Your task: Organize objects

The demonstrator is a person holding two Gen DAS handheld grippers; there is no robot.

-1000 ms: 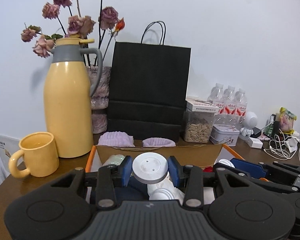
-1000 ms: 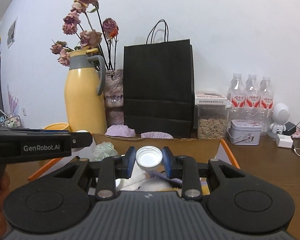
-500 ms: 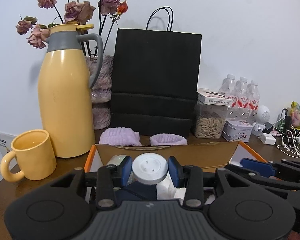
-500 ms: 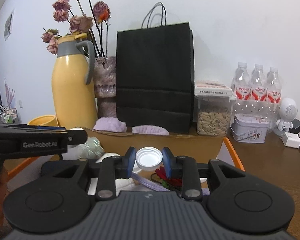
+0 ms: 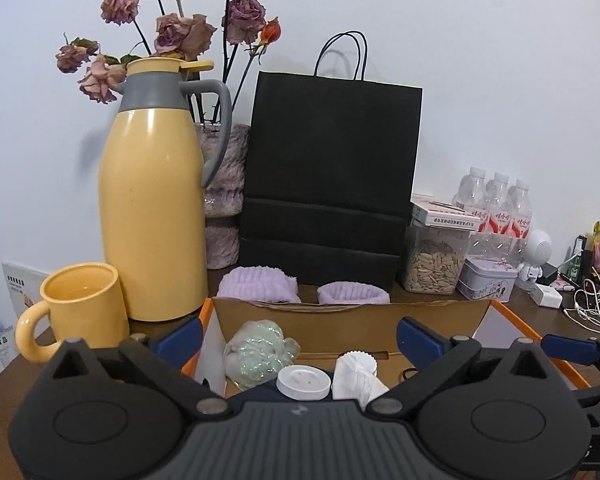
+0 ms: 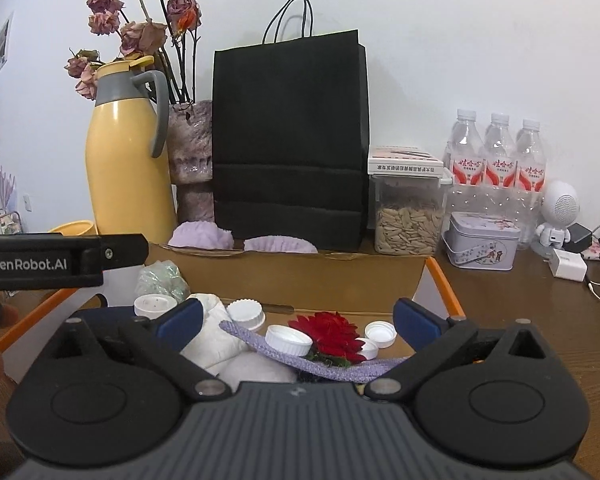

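Two hand-held grippers, left hand-held gripper [image 5: 298, 336] and right hand-held gripper [image 6: 296, 314], have just sprung apart, empty. White plastic bottle cap [image 6: 288, 340] below: light, rigid, slippery; I'd pinch its rim.

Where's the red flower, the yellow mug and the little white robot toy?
red flower [image 6: 332, 334]: right wrist view, on its petals.
yellow mug [image 5: 84, 312]: left wrist view, on its side.
white robot toy [image 6: 560, 210]: right wrist view, on its round head.
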